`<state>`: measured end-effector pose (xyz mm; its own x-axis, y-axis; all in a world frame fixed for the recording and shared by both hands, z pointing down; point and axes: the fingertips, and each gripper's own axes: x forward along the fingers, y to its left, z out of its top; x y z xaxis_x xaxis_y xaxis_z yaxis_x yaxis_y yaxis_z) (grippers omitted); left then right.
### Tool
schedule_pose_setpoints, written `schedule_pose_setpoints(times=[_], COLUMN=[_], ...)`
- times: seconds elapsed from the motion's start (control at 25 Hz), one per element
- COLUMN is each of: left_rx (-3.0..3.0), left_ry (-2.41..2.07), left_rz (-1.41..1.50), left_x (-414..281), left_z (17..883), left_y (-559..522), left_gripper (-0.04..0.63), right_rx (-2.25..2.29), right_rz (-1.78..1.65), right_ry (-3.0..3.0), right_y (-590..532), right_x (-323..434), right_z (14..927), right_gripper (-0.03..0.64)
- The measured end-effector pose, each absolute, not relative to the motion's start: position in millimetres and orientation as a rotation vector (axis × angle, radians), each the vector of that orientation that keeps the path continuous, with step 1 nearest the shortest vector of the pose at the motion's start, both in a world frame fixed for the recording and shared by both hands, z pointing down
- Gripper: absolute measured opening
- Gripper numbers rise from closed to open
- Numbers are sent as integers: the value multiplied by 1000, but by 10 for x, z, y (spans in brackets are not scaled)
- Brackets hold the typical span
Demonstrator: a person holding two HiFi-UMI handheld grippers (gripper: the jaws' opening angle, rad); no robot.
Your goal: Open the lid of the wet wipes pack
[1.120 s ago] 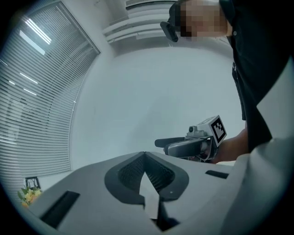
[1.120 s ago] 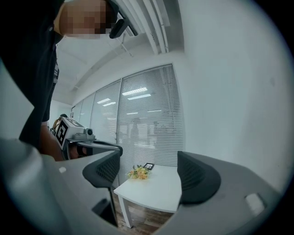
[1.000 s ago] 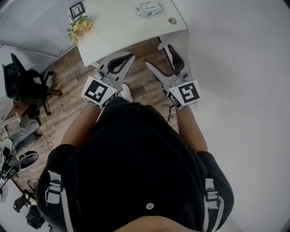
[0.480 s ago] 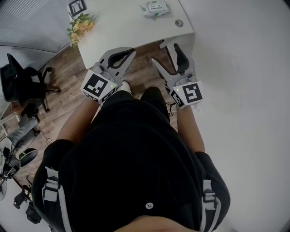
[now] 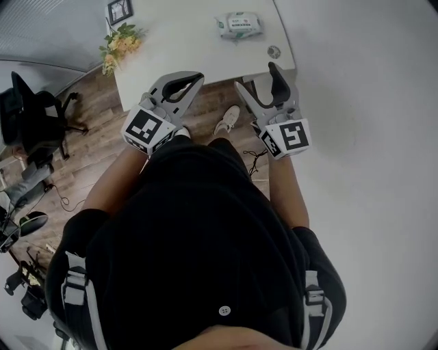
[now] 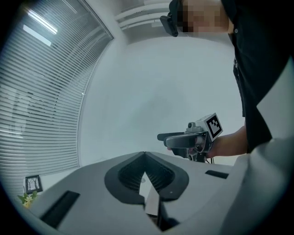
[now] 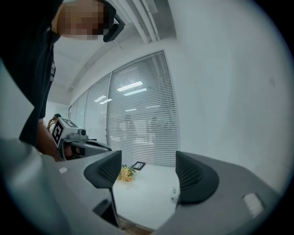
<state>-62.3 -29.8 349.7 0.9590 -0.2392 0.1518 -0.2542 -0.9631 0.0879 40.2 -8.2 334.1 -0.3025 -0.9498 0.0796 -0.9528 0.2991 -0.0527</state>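
The wet wipes pack (image 5: pixel 239 25), white with green print, lies flat on the white table (image 5: pixel 185 41) near its far right part, lid closed. Both grippers are held before the table's near edge, well short of the pack. My left gripper (image 5: pixel 197 77) is shut with nothing in it; in the left gripper view its pads (image 6: pixel 144 158) meet. My right gripper (image 5: pixel 257 78) is open and its jaws are closing slightly, with only air and the tabletop (image 7: pixel 147 197) seen between them. Each gripper shows in the other's view: the right gripper (image 6: pixel 183 137) and the left gripper (image 7: pixel 82 140).
A yellow flower bunch (image 5: pixel 118 42) and a small picture frame (image 5: pixel 117 11) sit at the table's left end. A small round thing (image 5: pixel 274 51) lies near its right corner. A white wall runs along the right. A black office chair (image 5: pixel 34 123) stands left on the wooden floor.
Both grippers have moved forward toward the table, and the table and pack have drawn nearer in the head view. A shoe now shows below the table edge.
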Motion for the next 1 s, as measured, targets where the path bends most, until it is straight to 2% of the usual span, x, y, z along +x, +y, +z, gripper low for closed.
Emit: schedule_pose_setpoints(times=[0.56, 1.0], left_rx=[2925, 2831], left_ry=[-665, -822], left_rz=[274, 385], left_x=[565, 934], left_z=[3688, 3994], left_y=[-1172, -1691], left_gripper=[8, 8], right_rx=[1558, 1403], right_rz=[161, 210], right_ry=[-2613, -2604], right_y=[-1052, -1725], right_x=[1538, 1902], right_z=[3532, 3895], right_gripper=[357, 345])
